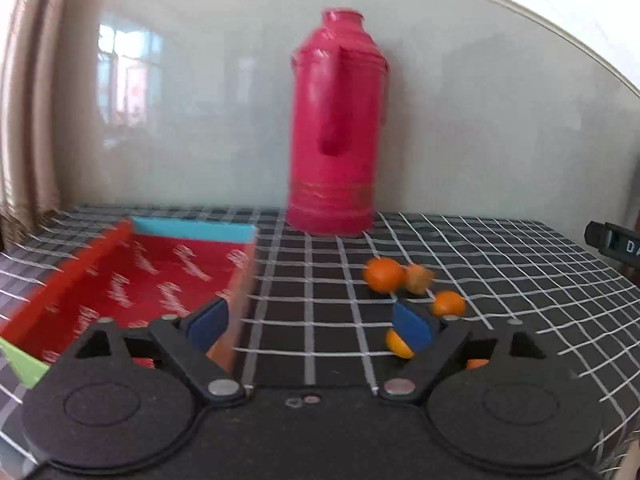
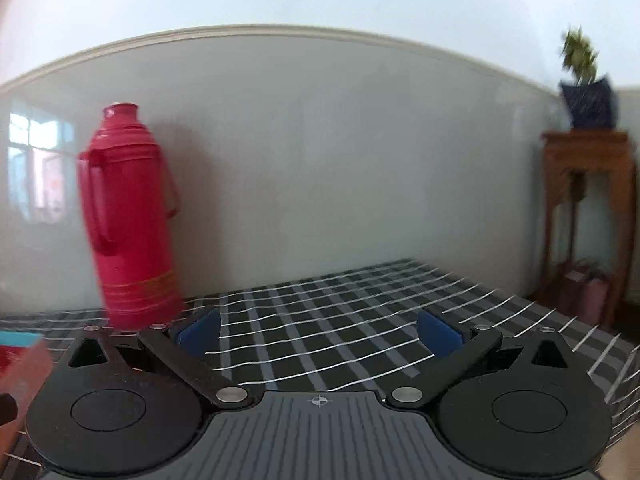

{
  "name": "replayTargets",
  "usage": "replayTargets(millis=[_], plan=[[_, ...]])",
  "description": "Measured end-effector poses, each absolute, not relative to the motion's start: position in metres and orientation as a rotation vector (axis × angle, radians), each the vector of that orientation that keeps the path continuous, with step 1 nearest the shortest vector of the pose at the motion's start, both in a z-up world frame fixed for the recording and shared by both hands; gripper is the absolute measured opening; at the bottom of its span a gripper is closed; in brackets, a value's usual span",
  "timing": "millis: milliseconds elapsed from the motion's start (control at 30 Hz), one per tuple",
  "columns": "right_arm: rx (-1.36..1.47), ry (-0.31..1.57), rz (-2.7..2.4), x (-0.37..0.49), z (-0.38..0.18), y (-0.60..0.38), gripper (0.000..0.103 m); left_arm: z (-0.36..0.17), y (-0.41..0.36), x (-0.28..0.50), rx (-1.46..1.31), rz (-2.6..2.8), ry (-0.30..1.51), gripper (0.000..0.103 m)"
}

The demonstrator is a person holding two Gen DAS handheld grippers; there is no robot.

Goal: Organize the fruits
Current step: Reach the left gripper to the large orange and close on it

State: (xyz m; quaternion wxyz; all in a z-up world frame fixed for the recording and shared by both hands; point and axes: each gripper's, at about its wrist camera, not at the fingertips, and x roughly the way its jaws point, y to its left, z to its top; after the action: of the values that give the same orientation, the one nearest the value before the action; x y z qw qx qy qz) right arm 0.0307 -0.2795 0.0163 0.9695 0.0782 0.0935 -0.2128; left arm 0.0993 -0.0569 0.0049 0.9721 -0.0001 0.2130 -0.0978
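Observation:
Several small orange fruits lie on the checked tablecloth in the left wrist view: one (image 1: 384, 275) beside a paler brownish one (image 1: 418, 278), another (image 1: 448, 304) further right, and one (image 1: 398, 345) partly behind my right fingertip. A red open box (image 1: 132, 284) with a blue end wall sits at the left. My left gripper (image 1: 310, 326) is open and empty, between the box and the fruits. My right gripper (image 2: 318, 330) is open and empty above bare cloth; a corner of the box (image 2: 20, 350) shows at its left.
A tall red thermos (image 1: 336, 128) stands at the back against the grey wall, also in the right wrist view (image 2: 128, 220). A dark object (image 1: 612, 240) sits at the table's right edge. A wooden stand (image 2: 588, 220) with a potted plant stands beyond the table's right side.

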Motion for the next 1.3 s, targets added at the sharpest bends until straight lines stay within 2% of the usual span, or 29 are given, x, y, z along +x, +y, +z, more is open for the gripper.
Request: replayTargets(millis=[100,167,400,500,567,800,867,933,1300], plan=[[0.163,0.192,-0.414,0.026,0.013,-0.285,0.103,-0.002,-0.064,0.110,-0.043,-0.231,0.481,0.076],[0.163,0.204,-0.410,0.024,0.010,-0.289,0.103,-0.006,-0.070,0.116,-0.061,-0.254,0.511,0.068],[0.210,0.215,-0.404,0.023,0.009,-0.308,0.103,-0.012,-0.101,0.101,0.033,-0.330,0.460,0.066],[0.241,0.223,-0.404,0.021,0.008,-0.316,0.103,-0.016,-0.108,0.101,0.031,-0.345,0.481,0.059],[0.255,0.223,-0.404,0.020,0.009,-0.318,0.103,-0.019,-0.110,0.103,0.021,-0.355,0.501,0.048],[0.177,0.204,-0.575,0.017,0.012,-0.320,0.103,-0.023,-0.118,0.105,0.022,-0.360,0.520,0.043],[0.166,0.206,-0.630,0.017,0.012,-0.323,0.103,-0.025,-0.122,0.106,0.022,-0.370,0.531,0.034],[0.183,0.213,-0.639,0.016,0.011,-0.327,0.103,-0.028,-0.124,0.108,0.019,-0.381,0.545,0.030],[0.214,0.227,-0.578,0.016,0.010,-0.331,0.103,-0.031,-0.123,0.111,-0.017,-0.385,0.536,0.024]])
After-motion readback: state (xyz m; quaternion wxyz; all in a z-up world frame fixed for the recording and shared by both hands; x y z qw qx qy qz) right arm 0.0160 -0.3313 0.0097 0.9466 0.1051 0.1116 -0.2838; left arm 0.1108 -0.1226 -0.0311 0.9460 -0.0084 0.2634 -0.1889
